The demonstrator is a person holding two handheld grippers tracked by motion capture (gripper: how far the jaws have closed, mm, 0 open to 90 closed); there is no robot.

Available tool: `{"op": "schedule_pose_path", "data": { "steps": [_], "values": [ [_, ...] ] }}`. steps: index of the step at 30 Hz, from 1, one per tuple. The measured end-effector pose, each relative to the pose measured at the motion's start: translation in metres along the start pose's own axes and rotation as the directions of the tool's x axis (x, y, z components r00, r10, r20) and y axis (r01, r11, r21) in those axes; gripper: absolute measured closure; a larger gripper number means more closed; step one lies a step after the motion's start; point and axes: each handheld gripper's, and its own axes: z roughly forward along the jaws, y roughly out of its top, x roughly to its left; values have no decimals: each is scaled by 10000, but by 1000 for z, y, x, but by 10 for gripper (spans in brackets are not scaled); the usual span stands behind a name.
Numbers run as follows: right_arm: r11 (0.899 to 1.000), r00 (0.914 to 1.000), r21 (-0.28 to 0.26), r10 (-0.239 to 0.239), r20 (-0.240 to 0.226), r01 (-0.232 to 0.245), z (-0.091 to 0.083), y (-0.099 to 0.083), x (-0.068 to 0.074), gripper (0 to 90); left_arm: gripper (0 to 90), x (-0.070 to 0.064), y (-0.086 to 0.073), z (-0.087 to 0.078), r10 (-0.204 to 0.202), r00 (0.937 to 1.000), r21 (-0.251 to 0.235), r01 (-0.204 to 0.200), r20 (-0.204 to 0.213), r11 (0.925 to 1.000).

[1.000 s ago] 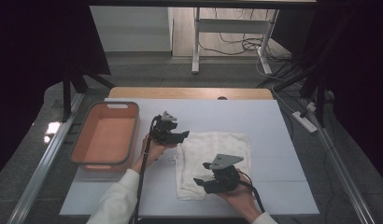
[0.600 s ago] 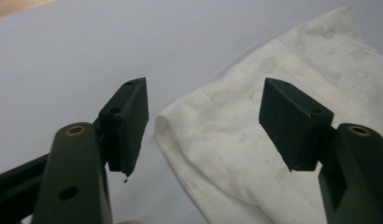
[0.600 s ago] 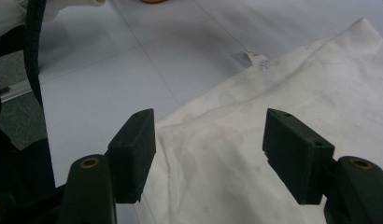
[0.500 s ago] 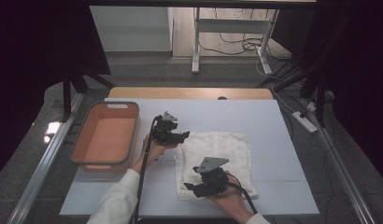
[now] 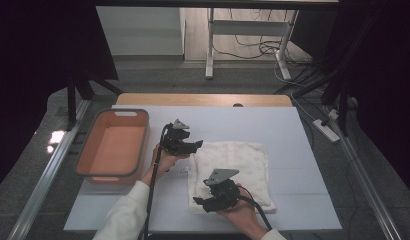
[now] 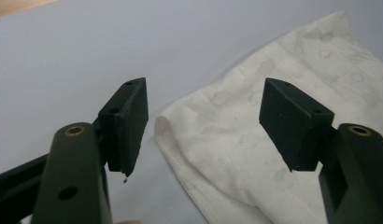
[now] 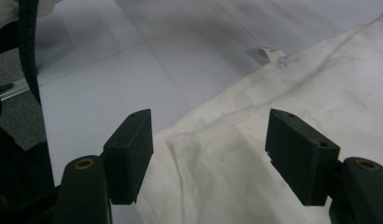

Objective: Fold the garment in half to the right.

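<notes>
Here, a white towel (image 5: pixel 233 172) lies flat on the table (image 5: pixel 293 130), beside an orange tub (image 5: pixel 113 150). It looks soft, light and floppy, so a corner or hem seems best to pinch. The left gripper (image 6: pixel 203 121) and the right gripper (image 7: pixel 210 149) both have jaws wide apart, each over a towel corner, holding nothing.

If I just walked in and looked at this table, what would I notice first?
Probably the white towel lying folded in the middle of the pale table, with two black grippers aimed at it: the left gripper open at its far-left corner and the right gripper open at its near-left corner. Next, the orange bin at the table's left edge.
</notes>
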Motion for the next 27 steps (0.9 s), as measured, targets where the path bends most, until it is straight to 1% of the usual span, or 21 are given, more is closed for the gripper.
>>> {"op": "schedule_pose_path", "data": {
  "steps": [5,7,8,11,15,16,17,18,21,25,27],
  "values": [
    [9990,9997,394,-198,-129,203,14,2,7,284,333,0,0,0,-25,10000,-4,25,0,10000],
    [9976,9995,625,-293,-115,299,20,3,11,260,333,0,0,-1,-20,10000,-19,20,3,10000],
    [9960,9992,805,-374,-100,381,22,3,13,249,333,0,0,-1,-29,10000,-35,29,8,10000],
    [9929,9988,1085,-483,-89,490,27,2,20,216,336,1,0,-2,-65,10000,-75,65,10,10000],
    [9854,9962,1465,-875,24,862,32,0,27,213,336,2,0,-2,-93,10000,-77,93,6,9999],
    [9825,9950,1592,-996,112,966,33,-1,28,214,336,2,-1,-2,-121,9999,-101,121,-2,9999],
    [9816,9935,1578,-1119,216,1072,34,-1,30,221,336,2,-1,-2,-126,9999,-104,125,-14,9999],
    [9795,9921,1645,-1224,274,1163,34,-1,31,243,335,2,-1,-2,-131,9999,-105,131,-19,9999],
    [9808,9923,1613,-1175,402,1096,32,0,29,370,335,2,-1,-2,-143,9999,-67,143,-21,9999],
    [9846,9912,1458,-1083,761,964,27,-2,25,621,335,2,-1,-1,-133,9999,-46,133,-54,9999],
    [9853,9901,1461,-1034,947,889,26,-2,22,741,335,2,-1,-1,-171,9998,-42,171,-70,9998]
  ]
}}
